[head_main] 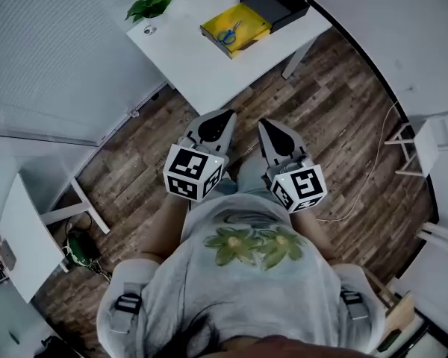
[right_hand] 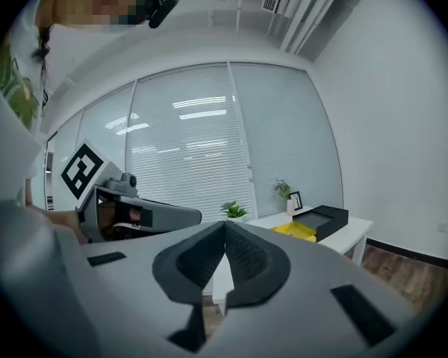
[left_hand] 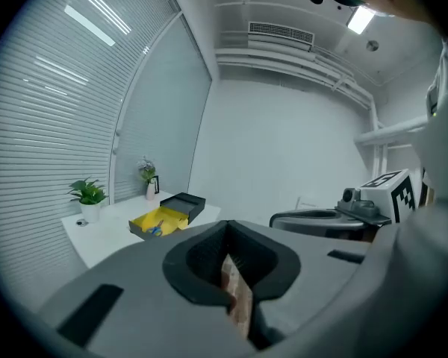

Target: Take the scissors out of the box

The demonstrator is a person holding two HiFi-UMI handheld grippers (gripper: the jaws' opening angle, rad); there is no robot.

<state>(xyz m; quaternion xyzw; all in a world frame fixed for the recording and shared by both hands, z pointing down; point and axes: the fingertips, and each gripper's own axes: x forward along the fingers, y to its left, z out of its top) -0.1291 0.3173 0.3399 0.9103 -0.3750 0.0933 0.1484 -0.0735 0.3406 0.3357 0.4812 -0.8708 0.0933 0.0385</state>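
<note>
The scissors (head_main: 228,33), blue-handled, lie in an open yellow box (head_main: 246,22) on the white table (head_main: 201,66) at the top of the head view. A black lid (head_main: 276,4) sits just beyond the box. My left gripper (head_main: 228,115) and right gripper (head_main: 263,124) hover side by side over the wood floor close to my body, well short of the table, both shut and empty. From the left gripper view the box (left_hand: 158,221) is small and far off past the shut jaws. In the right gripper view the box (right_hand: 295,230) is likewise distant.
A potted plant (head_main: 148,6) and a small round object (head_main: 148,30) stand at the table's left end. A second white table (head_main: 22,226) is at the lower left. A white stand (head_main: 427,144) and a cable (head_main: 373,170) are on the floor to the right.
</note>
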